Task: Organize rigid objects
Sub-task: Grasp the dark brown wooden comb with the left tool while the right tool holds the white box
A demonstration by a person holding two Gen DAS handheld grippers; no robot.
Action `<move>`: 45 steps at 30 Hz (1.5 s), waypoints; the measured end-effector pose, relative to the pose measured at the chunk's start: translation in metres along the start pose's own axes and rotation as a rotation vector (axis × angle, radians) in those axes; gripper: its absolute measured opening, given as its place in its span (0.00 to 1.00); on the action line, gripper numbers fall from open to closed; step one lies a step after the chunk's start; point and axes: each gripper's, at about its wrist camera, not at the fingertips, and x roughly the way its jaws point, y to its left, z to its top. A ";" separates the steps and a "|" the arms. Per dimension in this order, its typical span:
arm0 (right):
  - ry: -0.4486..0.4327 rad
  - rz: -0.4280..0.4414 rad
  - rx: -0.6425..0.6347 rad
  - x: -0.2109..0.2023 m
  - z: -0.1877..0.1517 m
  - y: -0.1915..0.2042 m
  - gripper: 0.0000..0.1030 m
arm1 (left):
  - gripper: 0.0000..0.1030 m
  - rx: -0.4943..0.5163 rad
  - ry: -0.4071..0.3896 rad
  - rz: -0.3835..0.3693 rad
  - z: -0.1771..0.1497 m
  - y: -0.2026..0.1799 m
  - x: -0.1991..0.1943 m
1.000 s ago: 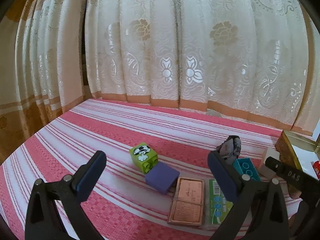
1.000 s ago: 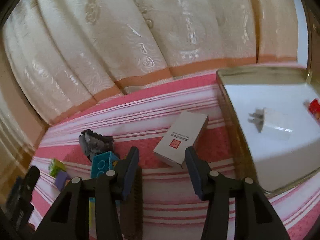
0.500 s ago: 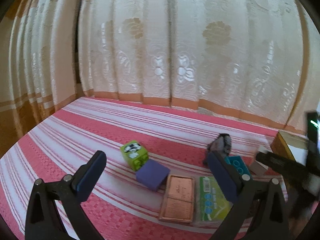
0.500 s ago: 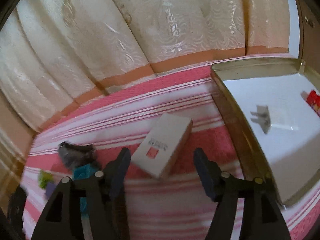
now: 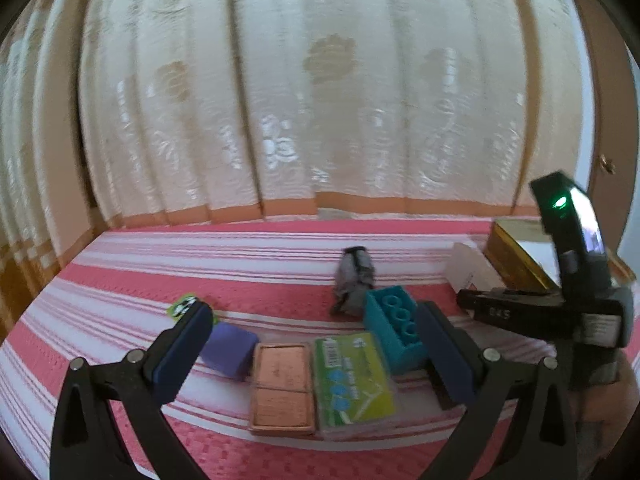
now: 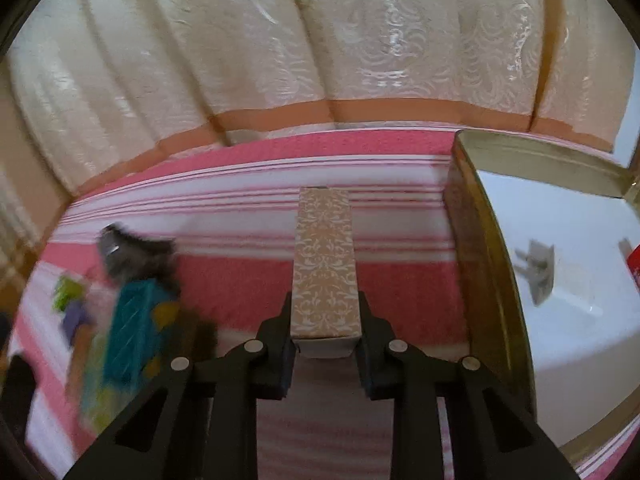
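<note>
1. My right gripper (image 6: pixel 325 334) has its jaws clamped on a patterned box (image 6: pixel 324 264), just left of the gold tin (image 6: pixel 476 240).
2. My left gripper (image 5: pixel 316 344) gapes wide, holding nothing, over the teal brick (image 5: pixel 394 330), cards and blocks.
3. Pink striped cloth (image 5: pixel 200 264) covers the surface; cream curtains (image 5: pixel 280 100) hang behind.

Right gripper (image 6: pixel 325 344): lower centre of the right wrist view, pointing steeply downward, both pads pressed flat against the sides of a narrow patterned box (image 6: pixel 324 268) that projects forward between the fingers. Left gripper (image 5: pixel 312 344): lower part of the left wrist view, jaws spread wide with nothing gripped between the pads, fingers angled gently downward
</note>
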 end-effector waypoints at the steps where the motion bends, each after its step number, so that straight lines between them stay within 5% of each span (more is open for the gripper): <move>1: -0.017 0.016 -0.007 -0.006 -0.003 0.000 0.27 | 0.99 0.019 -0.002 -0.007 -0.001 -0.005 -0.001; 6: -0.124 0.075 -0.054 -0.048 -0.020 -0.006 0.27 | 0.97 0.005 0.016 -0.072 -0.003 -0.020 -0.005; 13: -0.282 -0.025 -0.114 -0.091 -0.030 -0.022 0.27 | 0.93 0.008 0.074 -0.082 -0.009 -0.056 -0.007; 25: -0.339 -0.044 -0.099 -0.108 -0.027 -0.046 0.27 | 0.64 -0.071 0.314 -0.049 -0.017 -0.088 0.035; 28: -0.337 -0.034 -0.080 -0.108 -0.026 -0.050 0.27 | 0.49 -0.127 0.396 -0.052 -0.021 -0.088 0.053; 32: -0.336 -0.026 -0.077 -0.109 -0.025 -0.049 0.27 | 0.47 -0.128 0.402 -0.020 -0.019 -0.094 0.060; 35: -0.329 -0.022 -0.078 -0.107 -0.026 -0.050 0.27 | 0.13 -0.132 0.400 -0.016 -0.020 -0.094 0.059; 42: -0.319 -0.015 -0.054 -0.105 -0.025 -0.055 0.27 | 0.13 -0.251 0.378 -0.162 -0.022 -0.076 0.047; 45: -0.321 -0.003 -0.032 -0.106 -0.024 -0.059 0.27 | 0.13 -0.290 0.309 -0.215 -0.023 -0.071 0.030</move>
